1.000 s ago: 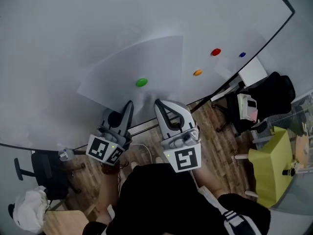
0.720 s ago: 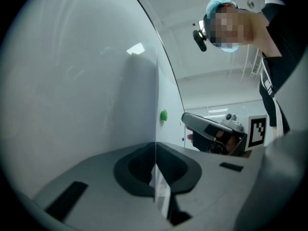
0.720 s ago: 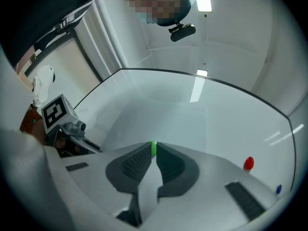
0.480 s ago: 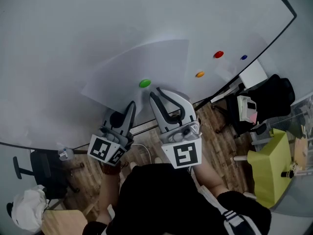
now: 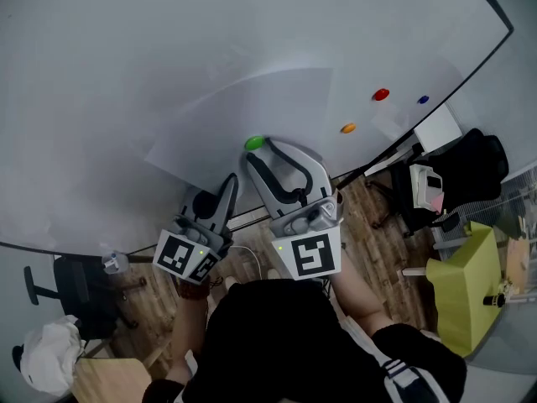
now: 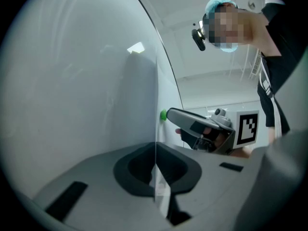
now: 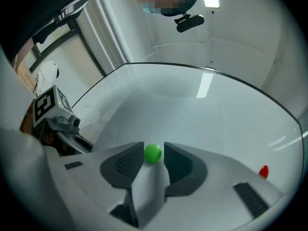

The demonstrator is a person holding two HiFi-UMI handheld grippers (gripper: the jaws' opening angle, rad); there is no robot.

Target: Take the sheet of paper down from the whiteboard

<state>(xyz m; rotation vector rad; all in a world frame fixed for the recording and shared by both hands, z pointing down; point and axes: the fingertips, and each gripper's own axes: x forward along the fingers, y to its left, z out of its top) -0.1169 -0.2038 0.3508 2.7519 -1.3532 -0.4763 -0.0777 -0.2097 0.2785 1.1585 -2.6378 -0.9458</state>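
A white sheet of paper (image 5: pixel 243 112) lies flat on the whiteboard (image 5: pixel 109 49), pinned by a green magnet (image 5: pixel 254 143). My left gripper (image 5: pixel 230 180) is shut on the sheet's lower edge; in the left gripper view the paper (image 6: pixel 155 129) runs edge-on into the closed jaws of the left gripper (image 6: pixel 156 177). My right gripper (image 5: pixel 259 150) is open and its jaws have just been opening. The green magnet (image 7: pixel 153 153) sits between them without being pinched. A loose lower part of the paper (image 7: pixel 149 189) also lies between the jaws of the right gripper (image 7: pixel 153 156).
Red (image 5: pixel 381 94), orange (image 5: pixel 347 128) and blue (image 5: pixel 422 100) magnets sit on the board to the right. Below the board are a black office chair (image 5: pixel 474 166), a yellow-green table (image 5: pixel 466 288) and another chair (image 5: pixel 71 288) at the left, on a wooden floor.
My right gripper has moved up the board from below the sheet's lower edge to the green magnet, and its jaws have spread apart. The left gripper has kept still.
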